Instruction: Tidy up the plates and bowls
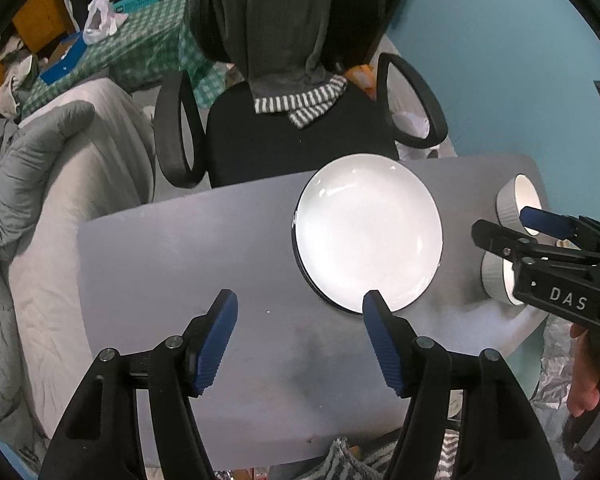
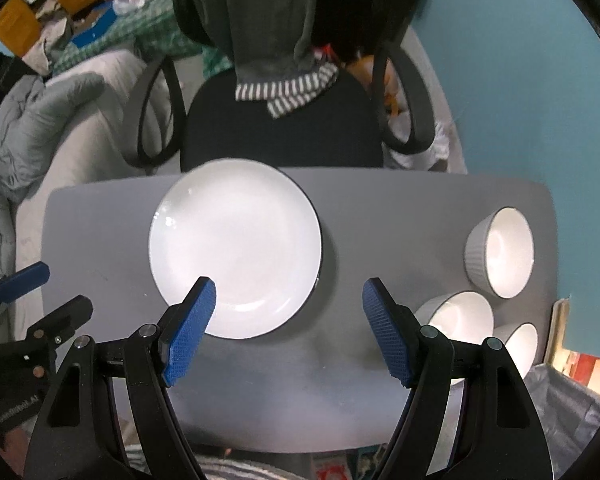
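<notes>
Both my claws gape wide and hold nothing. Left claw [image 1: 300,304] hangs over the bare counter [image 1: 180,260] just left of the plate [image 1: 368,232]; right claw [image 2: 288,296] hovers over the plate's near-right rim. The plate looks like a stack, a dark rim showing underneath. Three bowls [image 2: 500,252] sit right of the plate, near the counter's right edge. Risks, as I judge them: glazed rims could slip from the blue pads; reaching for a bowl could nudge its neighbours off that edge; both claws could collide over the plate.
</notes>
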The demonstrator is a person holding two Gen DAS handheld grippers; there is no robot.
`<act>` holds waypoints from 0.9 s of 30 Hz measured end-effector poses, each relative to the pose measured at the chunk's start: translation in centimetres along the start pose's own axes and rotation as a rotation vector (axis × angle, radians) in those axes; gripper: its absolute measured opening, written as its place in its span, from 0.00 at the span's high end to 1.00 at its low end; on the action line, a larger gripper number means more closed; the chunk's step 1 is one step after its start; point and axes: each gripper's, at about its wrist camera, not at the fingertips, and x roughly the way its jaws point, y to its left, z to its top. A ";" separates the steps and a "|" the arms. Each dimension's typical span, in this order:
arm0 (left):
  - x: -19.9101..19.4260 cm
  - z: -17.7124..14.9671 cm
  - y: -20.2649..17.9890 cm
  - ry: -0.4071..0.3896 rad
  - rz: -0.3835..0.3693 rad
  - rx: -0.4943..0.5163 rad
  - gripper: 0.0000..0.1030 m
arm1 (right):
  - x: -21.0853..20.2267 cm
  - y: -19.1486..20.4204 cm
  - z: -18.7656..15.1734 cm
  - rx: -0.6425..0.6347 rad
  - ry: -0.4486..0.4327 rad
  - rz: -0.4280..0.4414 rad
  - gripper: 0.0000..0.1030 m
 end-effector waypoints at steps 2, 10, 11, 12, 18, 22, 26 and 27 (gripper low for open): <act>-0.6 0.0 0.3 -0.013 -0.004 0.005 0.35 | -1.3 0.1 -0.5 -0.001 -0.034 -0.016 0.27; -4.1 -0.8 0.8 -0.070 -0.046 0.027 0.33 | -4.8 0.3 -2.0 0.046 -0.113 -0.033 0.27; -4.5 -1.0 0.7 -0.075 -0.053 0.030 0.32 | -5.2 0.2 -2.3 0.056 -0.123 -0.034 0.27; -4.9 -1.1 0.5 -0.083 -0.059 0.039 0.32 | -5.8 0.2 -2.6 0.067 -0.135 -0.034 0.27; -7.0 -1.7 -1.2 -0.123 -0.072 0.123 0.29 | -8.5 0.0 -4.3 0.114 -0.175 -0.035 0.27; -7.6 -2.2 -2.1 -0.109 -0.117 0.132 0.29 | -9.9 -0.7 -5.2 0.152 -0.191 -0.033 0.27; -7.9 -2.5 -3.2 -0.112 -0.126 0.151 0.29 | -10.9 -1.8 -6.4 0.195 -0.209 -0.035 0.27; -8.0 -2.5 -3.4 -0.112 -0.128 0.154 0.29 | -11.1 -2.2 -6.7 0.203 -0.212 -0.038 0.27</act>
